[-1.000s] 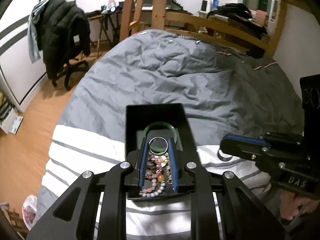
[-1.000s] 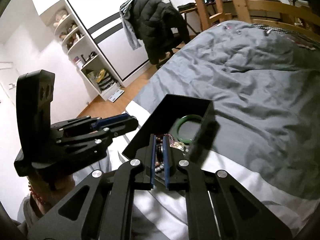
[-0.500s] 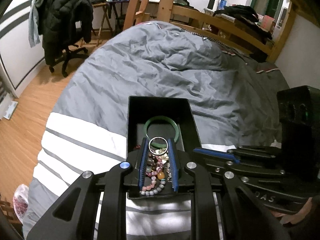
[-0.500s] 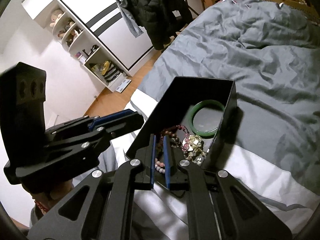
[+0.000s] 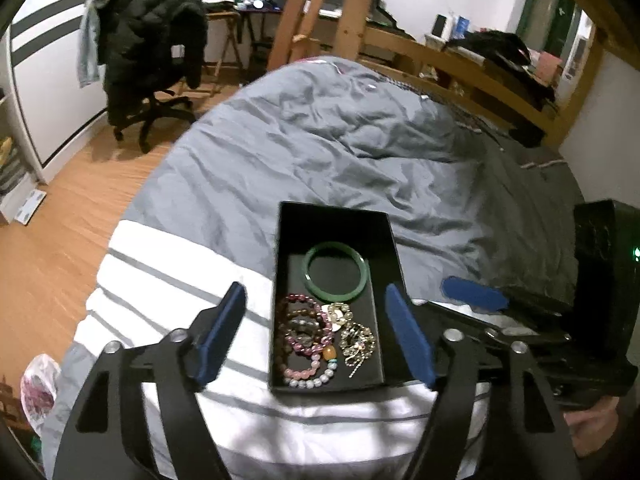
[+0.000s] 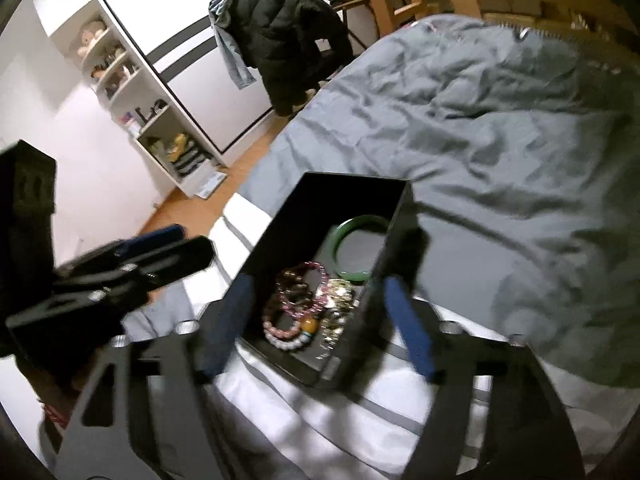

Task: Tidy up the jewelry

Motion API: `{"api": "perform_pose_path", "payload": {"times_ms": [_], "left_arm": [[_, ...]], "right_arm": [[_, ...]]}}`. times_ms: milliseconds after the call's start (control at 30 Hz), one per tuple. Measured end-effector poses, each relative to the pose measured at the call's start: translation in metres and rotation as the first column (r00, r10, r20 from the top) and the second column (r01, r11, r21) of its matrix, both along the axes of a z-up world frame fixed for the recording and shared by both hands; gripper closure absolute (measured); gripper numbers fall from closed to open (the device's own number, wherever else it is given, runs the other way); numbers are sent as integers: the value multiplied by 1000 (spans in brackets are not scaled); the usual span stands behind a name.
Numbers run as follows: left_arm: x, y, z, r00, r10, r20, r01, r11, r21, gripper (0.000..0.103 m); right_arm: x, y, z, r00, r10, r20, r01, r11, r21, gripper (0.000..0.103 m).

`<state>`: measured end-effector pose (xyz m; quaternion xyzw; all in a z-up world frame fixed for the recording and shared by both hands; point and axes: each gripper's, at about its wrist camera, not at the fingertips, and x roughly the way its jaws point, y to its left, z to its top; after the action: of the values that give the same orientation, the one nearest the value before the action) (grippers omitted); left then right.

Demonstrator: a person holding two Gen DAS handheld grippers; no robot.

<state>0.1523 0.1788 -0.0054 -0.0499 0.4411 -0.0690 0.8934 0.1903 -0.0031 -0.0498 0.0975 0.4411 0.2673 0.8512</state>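
Note:
A black open box (image 5: 286, 240) lies on the bed, also in the right wrist view (image 6: 276, 248). In it lie a green bangle (image 5: 335, 272), several bead bracelets (image 5: 304, 338) and a pale gold chain piece (image 5: 356, 340). The bangle (image 6: 354, 248) and beads (image 6: 292, 308) also show in the right wrist view. My left gripper (image 5: 316, 336) is open and empty, its blue fingers (image 5: 218, 336) astride the box's near end. My right gripper (image 6: 316, 320) is open and empty, also astride the box. The right gripper shows at the right in the left wrist view (image 5: 472, 298).
The box rests on a white striped cover (image 5: 168, 280) over a grey duvet (image 5: 340, 140). An office chair with a black jacket (image 5: 148, 48) stands on the wood floor at the left. A wooden bed frame (image 5: 440, 56) is behind. White shelves (image 6: 132, 96) stand by the wall.
Both grippers have opened wide from nearly shut. The small ring seen between the left fingers is gone from there. Both views have pulled back slightly, showing the whole box.

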Motion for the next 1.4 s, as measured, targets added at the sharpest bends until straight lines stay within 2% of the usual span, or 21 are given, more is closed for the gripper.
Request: {"api": "perform_pose_path", "payload": {"times_ms": [33,100,267,567,867,1000,1400], "left_arm": [[-4,1,2,1000,12,8,-12,1000,16,20],[-17,4,7,1000,27,16,-28,997,70,20],[-50,13,17,998,54,34,-57,992,113,18],[-94,12,19,997,66,28,-71,967,246,18],[-102,5,13,999,-17,42,7,973,229,18],[-93,0,5,1000,-19,15,15,972,234,18],[-91,-4,3,1000,-19,19,14,969,245,18]], "right_arm": [[-3,0,4,1000,-5,18,5,1000,-18,21],[-11,1,13,999,-11,53,14,998,-62,12],[-33,9,37,995,7,105,7,992,-128,8],[-73,14,47,996,25,81,-8,979,-204,8],[-95,11,34,997,28,71,-10,971,-238,8],[-99,10,27,997,24,68,-6,967,-253,8],[-100,6,29,995,-4,97,32,956,-291,8]]}}
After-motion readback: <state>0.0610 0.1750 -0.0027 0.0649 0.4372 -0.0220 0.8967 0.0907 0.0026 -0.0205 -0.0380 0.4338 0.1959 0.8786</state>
